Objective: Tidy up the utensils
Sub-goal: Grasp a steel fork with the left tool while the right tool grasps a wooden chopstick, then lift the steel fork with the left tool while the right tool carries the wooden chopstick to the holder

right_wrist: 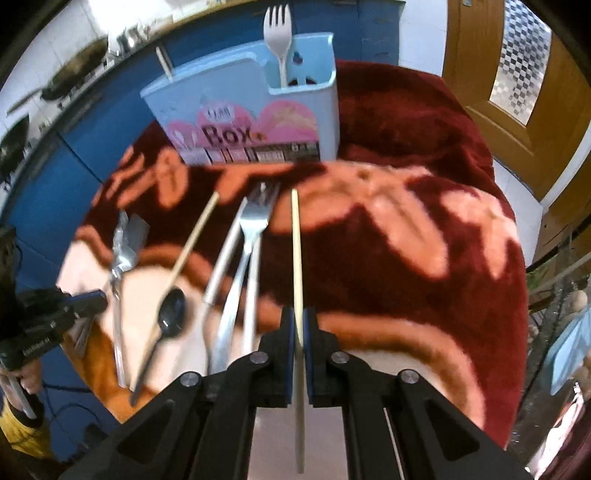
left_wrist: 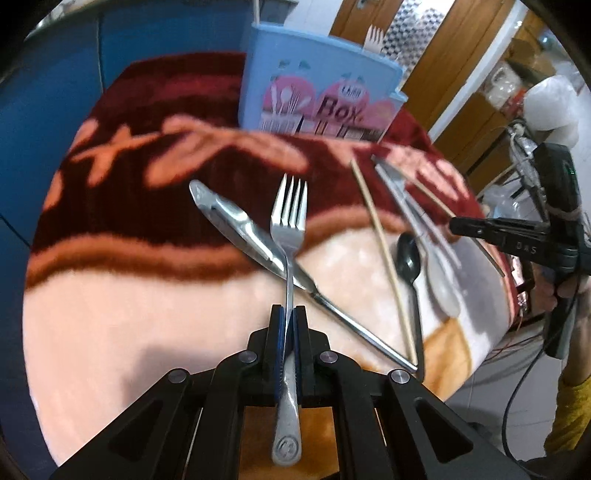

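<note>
Item: your left gripper (left_wrist: 288, 314), clamped on the metal fork (left_wrist: 289, 221). Item: your right gripper (right_wrist: 299, 321), clamped on a wooden chopstick (right_wrist: 296, 258). Step: carrying to the holder. Utensil box (right_wrist: 236, 122): ahead of both, upright. Next, judged: lift, align tips over compartments, lower in.

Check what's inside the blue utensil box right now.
The blue box holds a white plastic fork standing in its right compartment, and a thin stick pokes up at the left. The front wall hides anything lower.
</note>
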`<act>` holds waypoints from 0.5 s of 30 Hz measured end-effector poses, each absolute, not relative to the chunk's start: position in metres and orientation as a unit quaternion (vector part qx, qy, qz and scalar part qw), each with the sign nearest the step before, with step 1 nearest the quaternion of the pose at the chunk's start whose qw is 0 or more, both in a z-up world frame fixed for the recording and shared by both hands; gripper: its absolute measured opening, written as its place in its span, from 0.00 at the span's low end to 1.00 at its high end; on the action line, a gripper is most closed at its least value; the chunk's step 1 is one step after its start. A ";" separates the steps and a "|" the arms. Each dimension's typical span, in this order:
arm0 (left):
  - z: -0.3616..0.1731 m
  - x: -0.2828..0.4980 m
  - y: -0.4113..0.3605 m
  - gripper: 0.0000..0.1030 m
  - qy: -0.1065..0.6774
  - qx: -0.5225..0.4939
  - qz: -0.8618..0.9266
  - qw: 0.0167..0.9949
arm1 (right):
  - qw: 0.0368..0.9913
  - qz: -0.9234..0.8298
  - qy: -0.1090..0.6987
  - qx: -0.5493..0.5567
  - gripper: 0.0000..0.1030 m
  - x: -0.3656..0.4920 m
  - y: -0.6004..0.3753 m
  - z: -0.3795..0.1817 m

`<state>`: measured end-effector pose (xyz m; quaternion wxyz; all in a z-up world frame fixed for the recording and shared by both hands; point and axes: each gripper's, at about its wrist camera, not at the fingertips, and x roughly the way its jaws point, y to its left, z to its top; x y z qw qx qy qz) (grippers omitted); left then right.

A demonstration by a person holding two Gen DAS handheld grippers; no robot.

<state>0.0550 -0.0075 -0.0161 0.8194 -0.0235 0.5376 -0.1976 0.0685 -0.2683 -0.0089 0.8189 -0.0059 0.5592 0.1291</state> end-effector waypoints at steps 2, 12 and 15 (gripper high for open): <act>-0.018 0.057 -0.008 0.05 0.545 -0.017 -0.199 0.815 | 0.810 0.129 0.571 -0.025 0.06 0.070 -0.267 -0.015; -0.019 0.082 -0.017 0.05 0.574 0.003 -0.205 0.793 | 0.787 0.130 0.597 -0.082 0.08 0.100 -0.240 -0.013; -0.019 0.081 -0.017 0.04 0.564 0.002 -0.206 0.800 | 0.791 0.134 0.589 -0.093 0.08 0.107 -0.234 -0.014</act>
